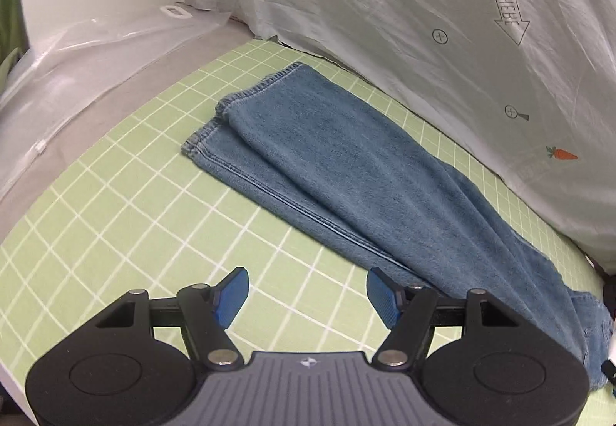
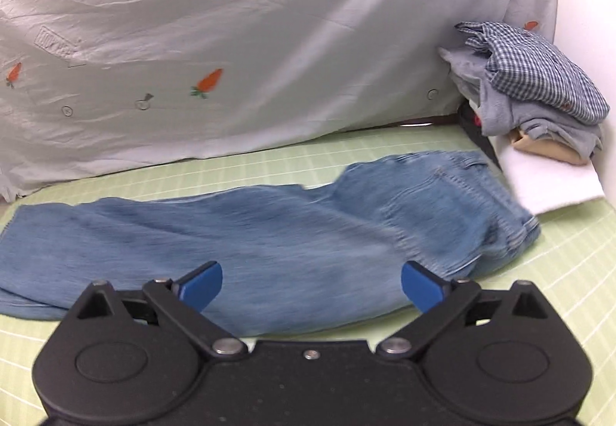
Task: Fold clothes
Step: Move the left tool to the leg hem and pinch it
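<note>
- Currently, jeans (image 1: 346, 164) lie lengthwise, leg on leg, across your green grid sheet (image 1: 115, 233), waistband beside the clothes pile (image 2: 539, 87).
- Both grippers, left (image 1: 306, 297) and right (image 2: 312, 285), hover released, jaws wide.
- For any crosswise fold, pinch both layers at matching corners.

Green grid-lined counter (image 1: 115, 202), blue jeans (image 1: 346, 164) lying flat and folded lengthwise on it, a white board (image 2: 546, 183) at the waist end, clear plastic sheet (image 1: 96, 52) on the grey far edge
</note>
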`<state>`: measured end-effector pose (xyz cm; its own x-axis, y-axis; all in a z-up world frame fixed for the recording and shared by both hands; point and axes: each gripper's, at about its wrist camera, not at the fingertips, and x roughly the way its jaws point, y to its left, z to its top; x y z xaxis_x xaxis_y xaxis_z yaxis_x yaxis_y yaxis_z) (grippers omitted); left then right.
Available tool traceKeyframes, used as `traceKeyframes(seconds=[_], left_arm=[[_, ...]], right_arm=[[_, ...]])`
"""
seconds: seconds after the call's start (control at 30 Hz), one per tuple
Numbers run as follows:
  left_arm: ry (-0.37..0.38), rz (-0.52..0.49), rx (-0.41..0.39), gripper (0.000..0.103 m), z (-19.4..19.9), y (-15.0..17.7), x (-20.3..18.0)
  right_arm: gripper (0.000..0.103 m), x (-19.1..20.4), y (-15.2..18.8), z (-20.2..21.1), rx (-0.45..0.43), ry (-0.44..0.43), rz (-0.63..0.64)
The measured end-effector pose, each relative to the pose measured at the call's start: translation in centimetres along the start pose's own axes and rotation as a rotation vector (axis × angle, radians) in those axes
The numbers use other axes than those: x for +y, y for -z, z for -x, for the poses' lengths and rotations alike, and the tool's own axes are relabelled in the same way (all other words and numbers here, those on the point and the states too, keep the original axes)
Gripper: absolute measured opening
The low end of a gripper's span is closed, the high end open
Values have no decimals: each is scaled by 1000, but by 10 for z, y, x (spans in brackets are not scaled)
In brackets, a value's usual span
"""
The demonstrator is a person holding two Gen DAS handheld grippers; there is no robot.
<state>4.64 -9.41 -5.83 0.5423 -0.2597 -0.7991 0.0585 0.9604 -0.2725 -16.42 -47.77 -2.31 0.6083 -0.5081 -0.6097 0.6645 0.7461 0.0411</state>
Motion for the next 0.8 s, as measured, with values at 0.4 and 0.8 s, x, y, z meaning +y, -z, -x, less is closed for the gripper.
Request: traceKeyframes(seconds=[0.4,0.8], left_arm=[[129,-79,79,75,-60,-65,42],[93,-71,140,75,-155,-142,48]], right_arm=[[103,113,38,-22,131,25,-187],[103,169,27,-87,275,116,-114]])
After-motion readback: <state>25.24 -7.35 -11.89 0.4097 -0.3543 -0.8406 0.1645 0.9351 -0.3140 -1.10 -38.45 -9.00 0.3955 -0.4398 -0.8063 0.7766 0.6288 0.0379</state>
